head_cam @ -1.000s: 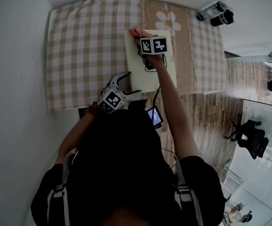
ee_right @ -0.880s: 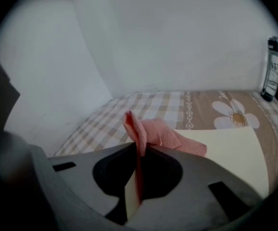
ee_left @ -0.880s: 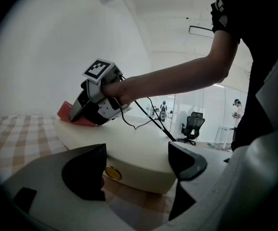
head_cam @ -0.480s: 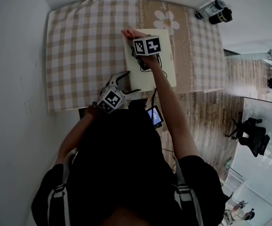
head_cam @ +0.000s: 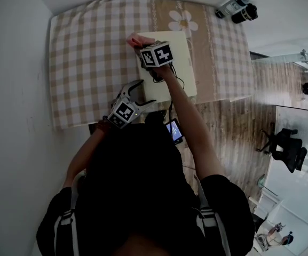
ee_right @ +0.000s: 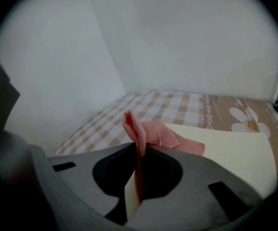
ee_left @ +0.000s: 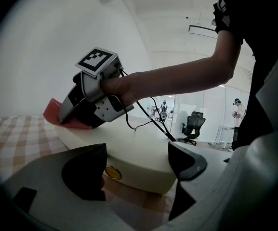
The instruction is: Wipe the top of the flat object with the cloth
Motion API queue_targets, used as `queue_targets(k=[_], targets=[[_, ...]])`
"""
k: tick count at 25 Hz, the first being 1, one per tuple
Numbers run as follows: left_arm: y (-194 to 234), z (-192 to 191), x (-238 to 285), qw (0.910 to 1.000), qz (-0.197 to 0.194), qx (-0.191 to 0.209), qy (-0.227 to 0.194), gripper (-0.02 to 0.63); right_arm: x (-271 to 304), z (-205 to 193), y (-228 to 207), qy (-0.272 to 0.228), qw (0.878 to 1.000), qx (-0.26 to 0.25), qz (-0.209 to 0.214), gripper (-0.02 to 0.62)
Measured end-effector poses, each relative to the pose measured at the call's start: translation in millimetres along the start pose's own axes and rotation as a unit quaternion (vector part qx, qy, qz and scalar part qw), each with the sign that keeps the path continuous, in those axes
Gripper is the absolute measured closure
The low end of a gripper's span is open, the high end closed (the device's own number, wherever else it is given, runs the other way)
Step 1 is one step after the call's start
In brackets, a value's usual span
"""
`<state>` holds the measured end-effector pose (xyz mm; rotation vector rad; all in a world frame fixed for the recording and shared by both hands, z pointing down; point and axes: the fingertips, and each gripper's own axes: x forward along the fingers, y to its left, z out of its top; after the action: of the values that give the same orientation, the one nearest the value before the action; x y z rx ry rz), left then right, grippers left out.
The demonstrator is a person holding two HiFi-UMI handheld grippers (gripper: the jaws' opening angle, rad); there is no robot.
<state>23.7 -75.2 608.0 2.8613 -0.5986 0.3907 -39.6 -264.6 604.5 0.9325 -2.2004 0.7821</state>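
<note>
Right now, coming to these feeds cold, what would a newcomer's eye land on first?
First the pink cloth, pinched in the shut right gripper and lying on the far left corner of the cream flat object. Next, that pale slab set against the checked tablecloth. The left gripper is open and empty by the object's near edge.

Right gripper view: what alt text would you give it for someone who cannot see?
The right hand-held gripper pinches a pink cloth between its dark jaws, the cloth trailing onto a cream flat board. Beyond lies a beige checked tablecloth with a daisy print, against a white wall.
</note>
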Motion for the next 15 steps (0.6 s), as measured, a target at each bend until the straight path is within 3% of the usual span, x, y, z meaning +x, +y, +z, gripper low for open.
queue_targets(k=[2, 5, 7, 9, 11, 15], targets=[[-3.1, 0.7, -0.1, 1.0000, -0.002, 0.000, 0.001, 0.193, -8.8, 3.1, 7.3, -0.020, 1.000, -0.005, 0.023, 0.581], [-3.3, 2.6, 0.2, 1.0000, 0.000, 0.001, -0.001, 0.193, -45.2, 22.4, 0.0, -0.096, 0.995, 0.007, 0.036, 0.581], [-1.5, 3.8, 0.6, 1.0000, 0.001, 0.001, -0.003, 0.193, -78.4, 35.5, -23.5, -0.142, 0.990, -0.013, 0.000, 0.580], [0.0, 3.5, 1.0, 1.0000, 0.003, 0.000, -0.006, 0.193, -109.3, 38.0, -58.8, -0.158, 0.984, -0.056, -0.066, 0.580], [0.0, 2.7, 1.1, 1.0000, 0.003, 0.000, -0.006, 0.193, -133.8, 27.6, -97.6, -0.145, 0.978, -0.081, -0.127, 0.581], [-8.4, 0.3, -1.9, 1.0000, 0.002, 0.000, 0.000, 0.193, -172.5, -7.2, -153.8, -0.119, 0.971, -0.063, -0.196, 0.580]])
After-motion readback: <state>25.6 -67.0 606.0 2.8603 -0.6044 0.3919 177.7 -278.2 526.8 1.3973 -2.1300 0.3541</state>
